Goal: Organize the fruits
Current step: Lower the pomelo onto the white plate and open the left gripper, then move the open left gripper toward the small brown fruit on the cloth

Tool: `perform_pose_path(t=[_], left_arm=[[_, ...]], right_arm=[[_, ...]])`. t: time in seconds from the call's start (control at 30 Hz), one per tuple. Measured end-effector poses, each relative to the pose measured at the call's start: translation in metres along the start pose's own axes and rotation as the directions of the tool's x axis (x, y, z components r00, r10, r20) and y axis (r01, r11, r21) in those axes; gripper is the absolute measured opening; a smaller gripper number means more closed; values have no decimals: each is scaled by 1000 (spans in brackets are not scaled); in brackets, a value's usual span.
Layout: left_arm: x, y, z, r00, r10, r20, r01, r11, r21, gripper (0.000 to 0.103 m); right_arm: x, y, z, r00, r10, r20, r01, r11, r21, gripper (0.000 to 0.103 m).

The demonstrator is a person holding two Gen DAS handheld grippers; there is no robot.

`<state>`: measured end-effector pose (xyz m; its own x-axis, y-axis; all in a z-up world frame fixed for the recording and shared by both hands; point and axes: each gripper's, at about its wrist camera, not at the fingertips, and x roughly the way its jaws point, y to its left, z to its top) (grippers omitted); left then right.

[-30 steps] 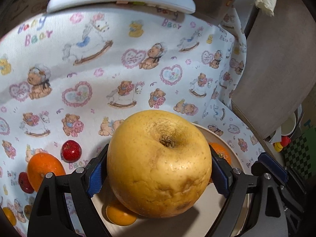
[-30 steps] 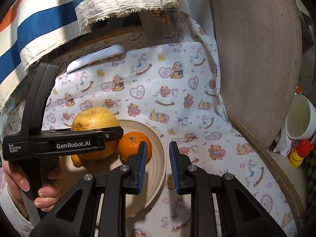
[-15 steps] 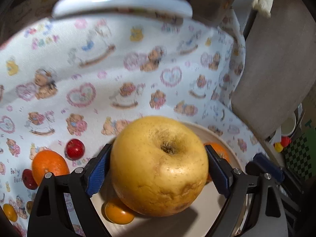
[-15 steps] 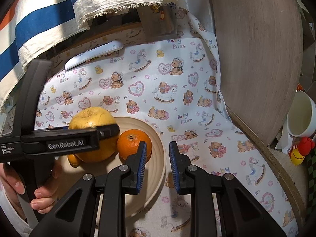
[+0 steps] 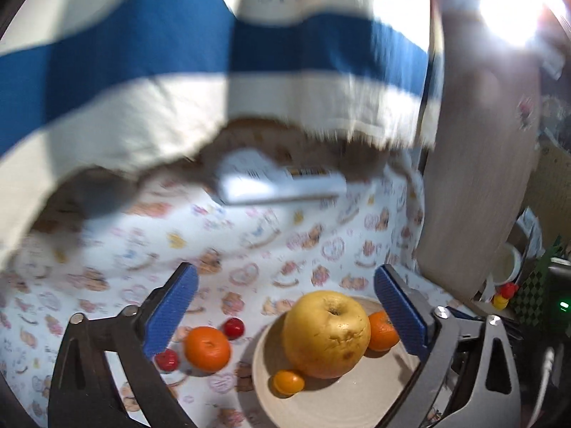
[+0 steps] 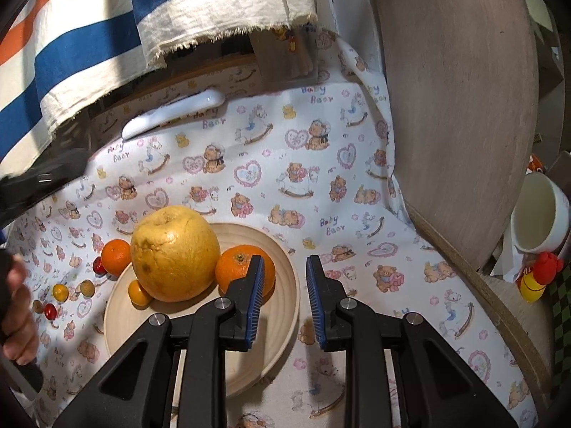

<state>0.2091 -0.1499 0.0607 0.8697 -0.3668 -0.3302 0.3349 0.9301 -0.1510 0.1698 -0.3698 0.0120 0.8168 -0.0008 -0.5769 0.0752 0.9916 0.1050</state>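
A big yellow fruit [image 5: 326, 333] [image 6: 175, 253] rests on the beige plate [image 5: 339, 403] [image 6: 282, 306], with an orange [image 6: 239, 267] and a small orange fruit [image 6: 139, 292] beside it. My left gripper [image 5: 283, 276] hangs back from and above the plate; its jaws are opening wide and nothing lies between the pads. Another orange [image 5: 207, 348] and red fruits [image 5: 233, 328] lie on the cloth left of the plate. My right gripper [image 6: 285, 262] hovers shut over the plate's right rim, holding nothing.
Several small fruits [image 6: 60, 291] lie on the printed cloth at far left, near a hand [image 6: 16, 303]. A white flat object [image 6: 175, 112] lies at the back under a hanging striped cloth [image 6: 89, 35]. A wooden board [image 6: 456, 89], white cup [image 6: 539, 210] and toy [image 6: 539, 274] stand right.
The left gripper let go of the big yellow fruit, which now sits on the plate. It pulled back and up, tilting toward the striped cloth. The right gripper stayed put.
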Motion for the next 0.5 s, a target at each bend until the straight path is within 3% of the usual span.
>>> perform_pose_path(t=[0.1,0.17,0.2,0.3,0.4,0.5], left_arm=[[-28,8,-1,997,23,72,-22,1000,-15,103],[-41,12,-2,995,48,84,-47,999,-11,103],[-47,13,-3,994,55,92,-54,998,-8,103],[-67,19,-8,989,84,125,-85,996,1,102],[-92,23,-14,980,115,161,-120,993,21,103],[-117,29,-20,964,161,213,-170,985,23,103]], right_arm=[[-11,4,1,998,-5,56,6,1000,-18,26],[-18,7,2,996,7,86,-5,1000,-22,38],[-21,8,2,995,18,97,-17,1000,-19,49],[-34,15,3,989,39,140,-33,999,-41,53],[-44,20,3,983,50,178,-40,997,-58,68],[-51,25,2,975,55,214,-38,996,-80,73]])
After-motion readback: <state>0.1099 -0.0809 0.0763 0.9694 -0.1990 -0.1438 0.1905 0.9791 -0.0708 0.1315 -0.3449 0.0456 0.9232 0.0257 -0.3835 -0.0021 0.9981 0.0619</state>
